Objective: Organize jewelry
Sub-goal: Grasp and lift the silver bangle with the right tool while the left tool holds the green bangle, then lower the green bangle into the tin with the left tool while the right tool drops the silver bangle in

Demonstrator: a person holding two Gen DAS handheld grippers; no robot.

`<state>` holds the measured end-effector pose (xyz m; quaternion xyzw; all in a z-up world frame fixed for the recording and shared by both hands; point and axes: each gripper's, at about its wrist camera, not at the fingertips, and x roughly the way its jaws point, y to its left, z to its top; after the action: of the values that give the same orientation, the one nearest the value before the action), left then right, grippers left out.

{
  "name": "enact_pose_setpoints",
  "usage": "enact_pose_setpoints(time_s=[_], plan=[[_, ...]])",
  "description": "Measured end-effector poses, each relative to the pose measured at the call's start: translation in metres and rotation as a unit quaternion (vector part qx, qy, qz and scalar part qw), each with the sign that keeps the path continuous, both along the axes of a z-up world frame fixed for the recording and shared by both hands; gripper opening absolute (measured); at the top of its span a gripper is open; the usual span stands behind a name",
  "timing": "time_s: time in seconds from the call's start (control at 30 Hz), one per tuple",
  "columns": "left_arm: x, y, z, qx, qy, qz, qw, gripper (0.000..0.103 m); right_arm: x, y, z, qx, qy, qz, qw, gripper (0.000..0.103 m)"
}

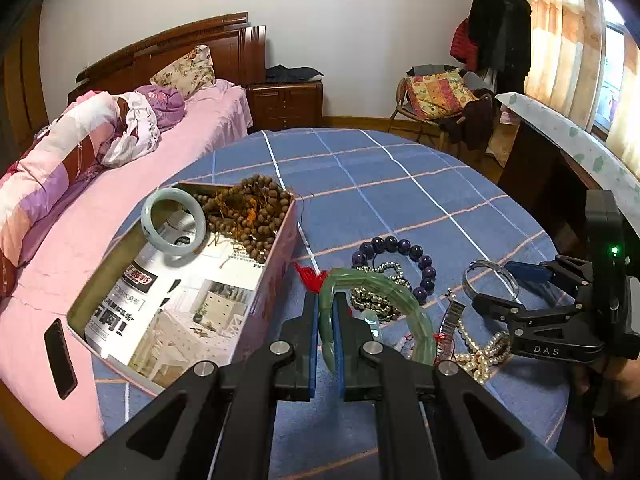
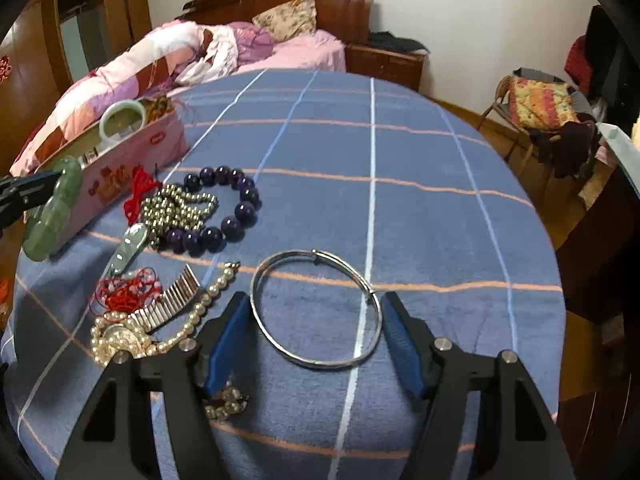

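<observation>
A left gripper [image 1: 327,320] clamps the rim of a green jade segment bracelet [image 1: 384,300] above a blue checked cloth [image 2: 420,220], while the right gripper [image 2: 316,320] stands wide apart around a silver bangle [image 2: 316,308] lying flat, its blue pads [image 2: 226,340] not pressing it. Just beyond lie a pearl strand [image 2: 192,320], a purple bead bracelet [image 2: 224,208] and a gold bead chain [image 2: 180,208]. Farther left, a pink box [image 1: 192,280] holds a pale jade bangle [image 1: 173,222] and brown prayer beads [image 1: 248,212].

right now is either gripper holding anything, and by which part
The left gripper is shut on the green segmented jade bracelet, pinching one side of its band. The right gripper is open around the thin silver bangle, not gripping it.
</observation>
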<state>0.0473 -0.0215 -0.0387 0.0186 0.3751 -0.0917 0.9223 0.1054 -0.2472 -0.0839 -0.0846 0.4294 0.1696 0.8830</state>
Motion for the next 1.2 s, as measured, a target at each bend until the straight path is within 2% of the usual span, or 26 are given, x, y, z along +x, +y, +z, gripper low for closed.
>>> enact_pose_setpoints(time_s=[0.23, 0.33, 0.47, 0.7, 1.2], plan=[[0.004, 0.024, 0.027, 0.006, -0.029, 0.016, 0.9994, 0.005, -0.002, 0.003, 0.033, 0.018, -0.040, -0.009, 0.999, 0.069], [0.010, 0.039, 0.039, 0.001, -0.037, 0.030, 0.9989, 0.005, -0.002, 0.016, 0.053, 0.022, -0.062, 0.006, 0.998, 0.069], [0.019, 0.058, 0.047, 0.013, -0.047, 0.056, 0.9973, 0.005, 0.003, 0.043, 0.067, 0.028, -0.075, 0.035, 0.996, 0.069], [0.035, 0.080, 0.039, 0.033, -0.038, 0.079, 0.9956, 0.005, 0.012, 0.090, 0.075, 0.029, -0.085, 0.080, 0.993, 0.069], [0.051, 0.109, 0.020, 0.028, -0.009, 0.102, 0.9944, 0.005, 0.019, 0.157, 0.080, 0.026, -0.087, 0.137, 0.986, 0.069]])
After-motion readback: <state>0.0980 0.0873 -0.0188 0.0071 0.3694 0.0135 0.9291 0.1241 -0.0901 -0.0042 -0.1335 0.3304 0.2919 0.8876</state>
